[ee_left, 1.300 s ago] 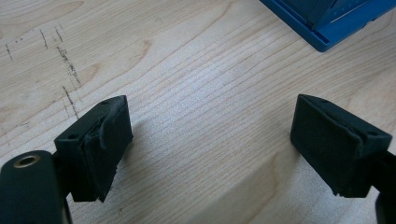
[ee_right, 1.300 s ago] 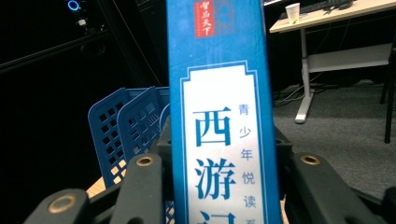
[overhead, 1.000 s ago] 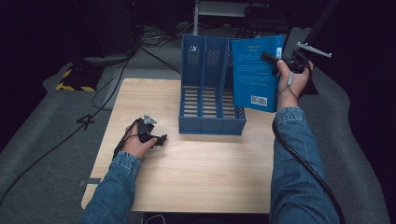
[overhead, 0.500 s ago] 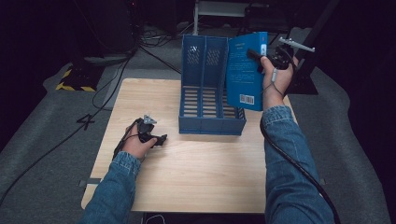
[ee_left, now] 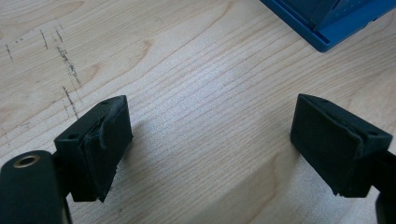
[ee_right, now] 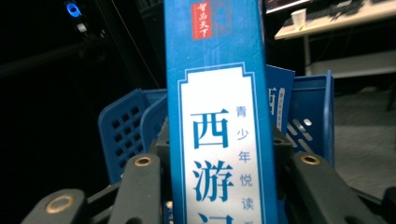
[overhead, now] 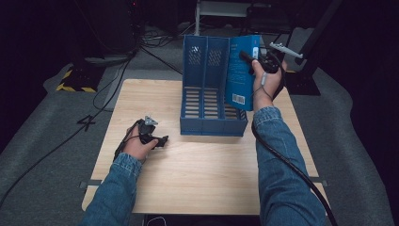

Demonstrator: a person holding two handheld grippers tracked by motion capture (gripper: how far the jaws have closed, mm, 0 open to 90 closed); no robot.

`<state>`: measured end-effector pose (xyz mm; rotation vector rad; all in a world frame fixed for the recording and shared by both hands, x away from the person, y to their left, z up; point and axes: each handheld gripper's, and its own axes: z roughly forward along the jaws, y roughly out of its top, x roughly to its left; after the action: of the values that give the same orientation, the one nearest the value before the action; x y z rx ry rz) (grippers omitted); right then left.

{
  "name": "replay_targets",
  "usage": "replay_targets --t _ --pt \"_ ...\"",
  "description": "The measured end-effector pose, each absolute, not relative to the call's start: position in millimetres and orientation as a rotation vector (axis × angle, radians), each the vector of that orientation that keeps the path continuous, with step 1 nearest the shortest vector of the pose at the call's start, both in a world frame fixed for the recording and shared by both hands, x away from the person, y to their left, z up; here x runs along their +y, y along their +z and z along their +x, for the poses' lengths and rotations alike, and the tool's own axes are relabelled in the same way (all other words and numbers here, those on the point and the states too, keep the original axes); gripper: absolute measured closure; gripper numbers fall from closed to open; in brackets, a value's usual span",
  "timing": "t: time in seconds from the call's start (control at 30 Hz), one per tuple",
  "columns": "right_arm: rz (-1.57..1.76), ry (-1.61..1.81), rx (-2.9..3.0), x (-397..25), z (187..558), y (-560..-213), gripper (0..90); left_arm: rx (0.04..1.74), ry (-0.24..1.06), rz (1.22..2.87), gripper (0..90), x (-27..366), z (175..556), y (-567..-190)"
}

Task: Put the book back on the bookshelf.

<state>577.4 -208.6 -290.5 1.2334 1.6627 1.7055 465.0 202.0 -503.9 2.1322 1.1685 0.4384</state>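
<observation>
- The right gripper (overhead: 248, 59) had its fingers (ee_right: 140, 186) clamped on either side of a blue book (ee_right: 217, 116), gripping it at the spine, as the right gripper view showed.
- The book (overhead: 240, 70) was held upright above the right side of a blue file rack (overhead: 207, 94), its back cover with a barcode facing the camera in the high view.
- White Chinese characters' panel ran down the spine; the rack's perforated walls (ee_right: 126, 130) stood just behind it.
- The left gripper (overhead: 160, 140) rested low on the wooden surface (overhead: 197, 169), its fingers (ee_left: 100, 144) spread wide apart and holding nothing.
- Bare wood grain lay between those fingers, and a corner of the rack (ee_left: 327, 23) showed near the top of the left gripper view.
- Both forearms wore denim sleeves (overhead: 277, 160); a black cable (overhead: 291, 169) trailed from the right gripper along the arm.
- The rack stood at the far middle of the surface, well apart from the left hand (overhead: 139, 146).
</observation>
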Motion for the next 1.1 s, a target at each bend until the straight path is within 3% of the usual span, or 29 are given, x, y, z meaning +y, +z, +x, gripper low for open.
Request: replay_targets --t 0.7,1.1 --pt "1.246 1.378 1.830 -178.0 589.4 -350.4 58.8 1.171 0.444 2.126 12.8 200.6 466.4 -504.3" --pt "1.264 1.255 1.882 -174.5 577.9 -349.9 58.5 1.172 0.445 2.128 12.8 200.4 466.4 -504.2"
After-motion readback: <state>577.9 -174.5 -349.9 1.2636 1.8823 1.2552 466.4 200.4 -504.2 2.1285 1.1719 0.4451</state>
